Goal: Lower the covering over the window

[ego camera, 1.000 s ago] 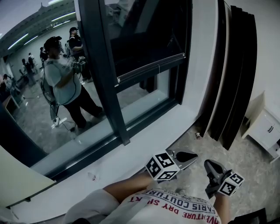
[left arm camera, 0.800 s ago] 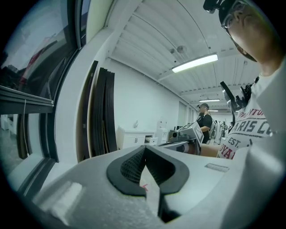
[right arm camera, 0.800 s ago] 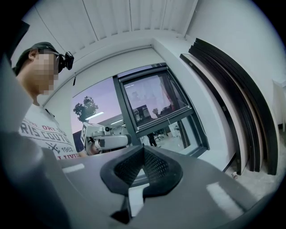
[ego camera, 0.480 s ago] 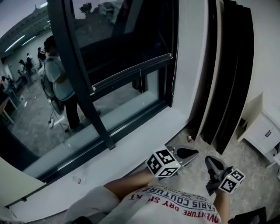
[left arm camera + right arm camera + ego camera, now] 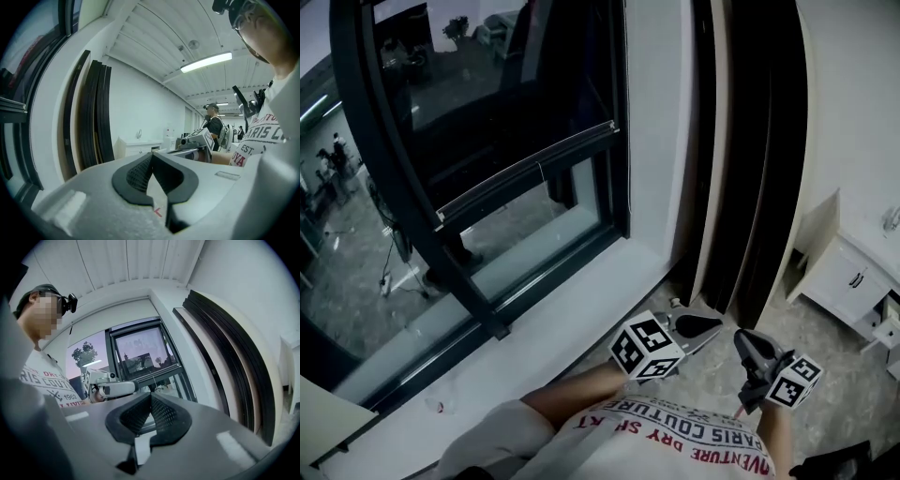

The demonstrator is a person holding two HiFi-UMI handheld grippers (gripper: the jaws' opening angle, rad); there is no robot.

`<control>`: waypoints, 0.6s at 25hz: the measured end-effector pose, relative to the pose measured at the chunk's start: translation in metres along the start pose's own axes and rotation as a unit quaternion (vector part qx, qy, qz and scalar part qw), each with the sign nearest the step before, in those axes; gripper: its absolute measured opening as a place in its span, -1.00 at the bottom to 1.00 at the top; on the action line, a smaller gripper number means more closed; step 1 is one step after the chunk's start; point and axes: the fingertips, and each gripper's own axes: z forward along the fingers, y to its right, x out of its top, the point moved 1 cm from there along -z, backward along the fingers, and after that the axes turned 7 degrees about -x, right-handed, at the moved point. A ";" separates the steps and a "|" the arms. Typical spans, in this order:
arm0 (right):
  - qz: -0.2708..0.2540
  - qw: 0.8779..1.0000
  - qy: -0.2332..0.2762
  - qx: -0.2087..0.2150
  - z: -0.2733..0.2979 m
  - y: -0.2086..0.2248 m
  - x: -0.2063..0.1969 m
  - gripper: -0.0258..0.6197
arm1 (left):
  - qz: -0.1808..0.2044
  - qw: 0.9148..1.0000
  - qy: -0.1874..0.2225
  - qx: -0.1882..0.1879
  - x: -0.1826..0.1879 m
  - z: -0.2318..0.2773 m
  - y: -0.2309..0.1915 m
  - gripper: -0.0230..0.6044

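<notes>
**Legible marks**

1. White T-shirt (image 5: 675, 441), nearest edge of the head view. The print is seen upside down: "ARIS COUTURE", "DRY SH RT", and in red "VENTURE" (leading letters lost at the folds and frame edge).
2. Same shirt, far right of the left gripper view: "RIS C", "EST.", red "OYA".
3. Same shirt, left of the right gripper view: "RIS COUT", "1962".
4. Left gripper (image 5: 151, 157), on the body near its jaws: a small red arrow mark (image 5: 158, 212).
5. Left marker cube (image 5: 647, 349) and right marker cube (image 5: 794, 382): black-and-white square codes, no letters.

Left tool (image 5: 711, 328), right tool (image 5: 750, 344) side by side before torso, pointing forward, jaws pressed together.
</notes>
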 end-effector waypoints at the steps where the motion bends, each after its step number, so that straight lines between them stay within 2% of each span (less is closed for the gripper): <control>1: 0.001 1.000 0.003 0.000 0.000 0.007 0.002 -0.90 | -0.001 1.000 0.000 0.001 -0.001 0.005 -0.004 -0.92; 10: 0.018 1.000 0.000 -0.005 0.017 0.049 -0.003 -0.90 | -0.014 1.000 -0.021 -0.006 -0.007 0.035 -0.042 -0.92; 15: 0.014 1.000 -0.002 -0.016 0.046 0.079 0.003 -0.90 | -0.016 1.000 -0.019 -0.016 -0.007 0.047 -0.085 -0.92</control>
